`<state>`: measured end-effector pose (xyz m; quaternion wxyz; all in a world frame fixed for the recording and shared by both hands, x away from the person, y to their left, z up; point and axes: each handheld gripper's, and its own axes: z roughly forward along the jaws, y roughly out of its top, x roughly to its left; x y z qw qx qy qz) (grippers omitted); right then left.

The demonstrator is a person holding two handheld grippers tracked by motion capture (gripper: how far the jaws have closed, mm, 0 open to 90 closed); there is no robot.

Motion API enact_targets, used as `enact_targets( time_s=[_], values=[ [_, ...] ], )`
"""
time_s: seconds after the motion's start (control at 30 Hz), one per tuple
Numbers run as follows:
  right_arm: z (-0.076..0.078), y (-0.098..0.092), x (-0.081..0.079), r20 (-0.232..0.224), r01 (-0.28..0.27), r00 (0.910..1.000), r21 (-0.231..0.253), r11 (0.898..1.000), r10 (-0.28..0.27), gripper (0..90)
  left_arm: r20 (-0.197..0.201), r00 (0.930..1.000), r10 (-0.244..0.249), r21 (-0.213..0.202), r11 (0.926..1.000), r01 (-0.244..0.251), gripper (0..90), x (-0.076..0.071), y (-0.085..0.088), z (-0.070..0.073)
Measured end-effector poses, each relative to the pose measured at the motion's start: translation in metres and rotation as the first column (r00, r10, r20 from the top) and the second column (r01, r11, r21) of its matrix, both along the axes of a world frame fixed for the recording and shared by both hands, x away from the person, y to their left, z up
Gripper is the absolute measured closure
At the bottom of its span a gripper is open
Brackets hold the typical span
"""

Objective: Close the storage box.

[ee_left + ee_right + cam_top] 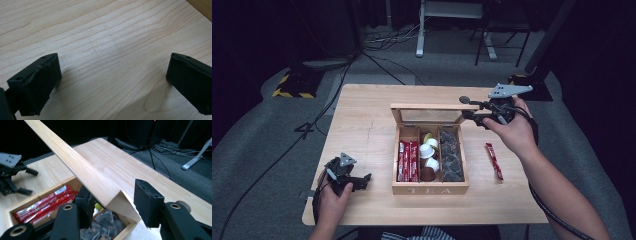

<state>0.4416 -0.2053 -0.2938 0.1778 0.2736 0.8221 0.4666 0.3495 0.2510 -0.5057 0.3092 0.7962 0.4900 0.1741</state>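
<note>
At the near left corner of the pale wooden table (362,105), the left gripper (362,182) rests low over bare boards in the person's left hand (332,202), its black jaws spread wide with nothing between them; in the left gripper view they stand well apart above the grain. At centre sits the light wooden tea box marked "TEA" (430,189), its glass-paned wooden lid (428,115) raised and tilted back. Three compartments show: red sachets (408,160) on the left, white and brown capsules (429,156) in the middle, dark wrapped packets (451,155) on the right. At the lid's right corner, the right gripper (472,107), held in the person's right hand (512,131), has its jaws half parted astride the lid's edge; in the right gripper view the lid's wooden frame (105,192) lies between them, one jaw close against it, the other standing off. A single red sachet (494,161) lies on the table right of the box.
</note>
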Motion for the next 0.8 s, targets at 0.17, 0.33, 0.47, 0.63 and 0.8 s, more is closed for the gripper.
enact_targets(
  time_s=[0.17, 0.33, 0.47, 0.63, 0.8],
  values=[
    [-0.005, 0.0, -0.011, 0.0, -0.015, 0.9999, -0.02, 1.0, 0.015, 52.6, 0.0, 1.0, -0.002, 0.001, 1.0, 0.002, 0.0, 0.0, 0.0, 0.0],
    [-0.012, -0.001, -0.019, -0.004, -0.031, 0.9995, -0.025, 0.999, 0.031, 50.6, 0.0, 1.0, -0.001, -0.001, 1.0, 0.001, 0.0, 0.0, 0.0, 0.0],
    [-0.018, -0.001, -0.025, 0.009, -0.036, 0.9993, -0.039, 0.999, 0.037, 48.4, 0.001, 1.0, -0.004, -0.001, 1.0, 0.004, 0.0, 0.001, -0.001, 0.0],
    [-0.024, 0.0, -0.035, 0.025, -0.04, 0.9988, -0.065, 0.997, 0.041, 48.4, -0.002, 1.0, -0.005, 0.0, 1.0, 0.005, 0.0, 0.001, -0.002, 0.0],
    [-0.032, 0.002, -0.046, 0.046, -0.048, 0.9975, -0.105, 0.993, 0.054, 47.0, 0.0, 1.0, -0.006, 0.0, 1.0, 0.006, 0.0, 0.002, -0.003, 0.0]
  ],
)
